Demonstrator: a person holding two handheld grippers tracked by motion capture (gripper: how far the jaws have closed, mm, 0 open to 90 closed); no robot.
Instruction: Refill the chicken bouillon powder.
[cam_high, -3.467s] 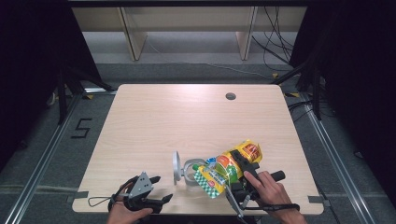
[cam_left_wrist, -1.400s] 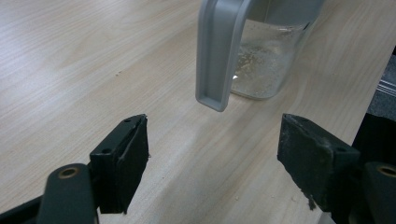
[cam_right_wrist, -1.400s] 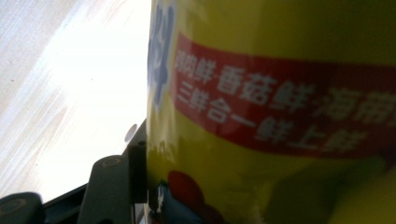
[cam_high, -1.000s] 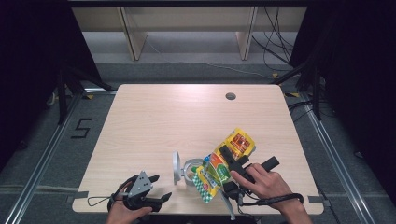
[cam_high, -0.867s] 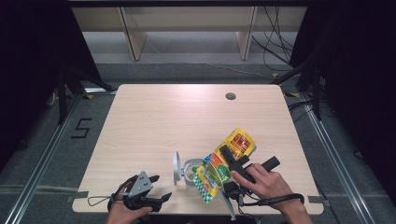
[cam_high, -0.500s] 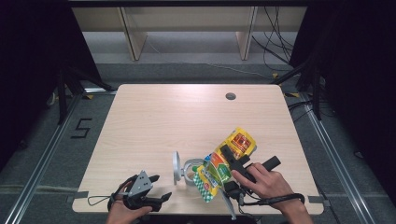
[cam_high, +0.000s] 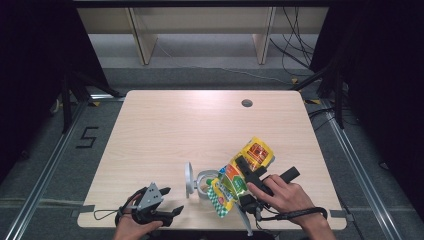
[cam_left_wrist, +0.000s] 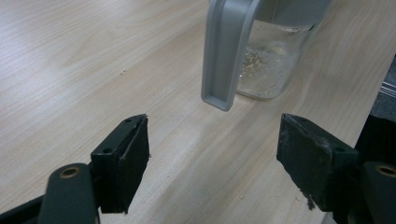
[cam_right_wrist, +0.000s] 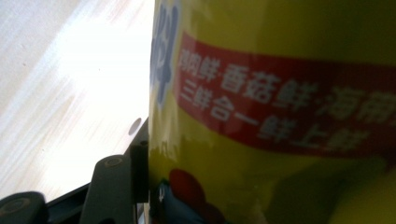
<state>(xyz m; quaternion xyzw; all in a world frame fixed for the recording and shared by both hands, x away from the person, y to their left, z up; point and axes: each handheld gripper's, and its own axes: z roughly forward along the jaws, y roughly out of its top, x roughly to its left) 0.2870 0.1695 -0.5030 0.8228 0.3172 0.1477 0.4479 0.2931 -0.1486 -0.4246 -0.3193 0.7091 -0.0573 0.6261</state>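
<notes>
Gripping a yellow bag (cam_high: 240, 175) tilted over a glass jar (cam_high: 202, 181) near the table's (cam_high: 190, 120) near edge, the right hand-held gripper (cam_high: 248, 175) stays clenched; the left hand-held gripper (cam_high: 167, 202) rests released nearby.

Two black gripper jaws rise from the bottom corners of the frame, spread wide apart with nothing between them: the left gripper (cam_left_wrist: 212, 163). Beneath lies a pale wooden table (cam_left_wrist: 84, 60). At upper centre stands a clear glass jar (cam_left_wrist: 268, 70) holding pale crumbs, with a grey handle (cam_left_wrist: 224, 51) hanging down its front.
</notes>
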